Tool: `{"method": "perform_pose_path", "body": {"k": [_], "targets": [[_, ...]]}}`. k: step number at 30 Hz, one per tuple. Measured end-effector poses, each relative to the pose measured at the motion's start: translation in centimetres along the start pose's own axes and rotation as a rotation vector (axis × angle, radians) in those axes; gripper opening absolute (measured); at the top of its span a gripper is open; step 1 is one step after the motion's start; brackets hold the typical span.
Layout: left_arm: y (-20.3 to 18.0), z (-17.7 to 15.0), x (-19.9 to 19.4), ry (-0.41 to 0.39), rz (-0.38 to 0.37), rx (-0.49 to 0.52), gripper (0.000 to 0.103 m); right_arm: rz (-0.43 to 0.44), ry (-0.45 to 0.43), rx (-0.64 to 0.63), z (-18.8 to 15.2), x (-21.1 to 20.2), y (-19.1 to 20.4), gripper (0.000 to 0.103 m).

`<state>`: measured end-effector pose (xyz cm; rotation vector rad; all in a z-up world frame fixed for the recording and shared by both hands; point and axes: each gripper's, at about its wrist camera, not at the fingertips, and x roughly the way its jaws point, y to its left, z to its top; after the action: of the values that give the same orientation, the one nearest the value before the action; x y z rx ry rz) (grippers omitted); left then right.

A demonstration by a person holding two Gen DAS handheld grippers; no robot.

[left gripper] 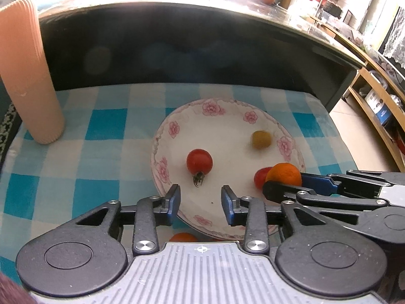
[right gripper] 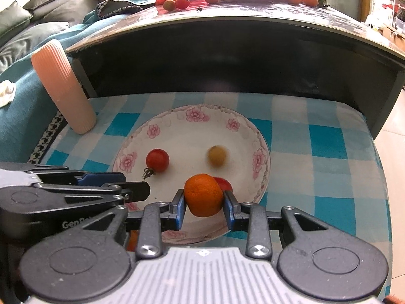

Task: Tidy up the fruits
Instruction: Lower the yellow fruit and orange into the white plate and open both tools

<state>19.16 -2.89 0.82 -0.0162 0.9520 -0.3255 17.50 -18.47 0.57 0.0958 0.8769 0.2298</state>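
A white plate with pink flowers (left gripper: 215, 116) (right gripper: 177, 131) lies on a blue checked cloth. On it are a red tomato with a stem (left gripper: 199, 162) (right gripper: 157, 160), a yellow-green fruit (left gripper: 261, 139) (right gripper: 217, 156) and a second red tomato (left gripper: 260, 177) (right gripper: 225, 183). My right gripper (right gripper: 203, 202) (left gripper: 283, 187) is shut on a small orange (right gripper: 203, 194) (left gripper: 284, 173) just above the plate's near right side. My left gripper (left gripper: 201, 200) (right gripper: 136, 190) is open and empty over the plate's near edge, close to the stemmed tomato.
A ribbed pink cup (left gripper: 27, 76) (right gripper: 64, 86) stands at the cloth's far left. Another orange fruit (left gripper: 183, 236) lies under my left gripper beside the plate. A dark table (right gripper: 227, 25) behind holds several more fruits (right gripper: 177, 2). The cloth's right edge drops to the floor (right gripper: 395, 152).
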Motion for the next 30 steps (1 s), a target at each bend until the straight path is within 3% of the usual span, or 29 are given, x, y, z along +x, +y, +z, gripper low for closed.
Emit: {"method": "perform_pose_path", "body": {"k": [10,30], "targets": [[0.0,0.2,-0.7,-0.021,0.006,0.017,0.061,0.008,-0.042,0.026,0.4,-1.0,-0.2,0.045],[1.1,-0.3,-1.8,-0.025,0.03,0.029,0.066,0.013,-0.046,0.006,-0.3,-2.0,0.7,0.045]]}}
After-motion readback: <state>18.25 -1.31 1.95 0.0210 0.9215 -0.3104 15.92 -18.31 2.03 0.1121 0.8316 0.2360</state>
